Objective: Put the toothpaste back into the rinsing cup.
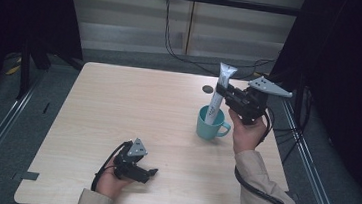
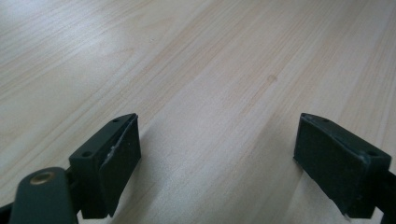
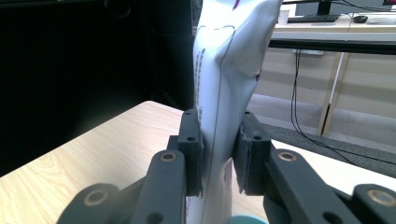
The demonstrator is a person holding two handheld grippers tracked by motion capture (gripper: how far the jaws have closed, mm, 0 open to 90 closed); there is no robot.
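Pale wood desk is seen, largely bare. At its three o'clock, a teal mug holds a white tube, clamped by the right gripper. At seven o'clock, the left gripper rests, fingers wide apart, gripping nothing.

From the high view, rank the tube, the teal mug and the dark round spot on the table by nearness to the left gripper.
From the left gripper:
1. Teal mug, right of centre.
2. Tube, standing in the mug, clamped higher up by the right gripper.
3. Dark round spot, toward the far edge.
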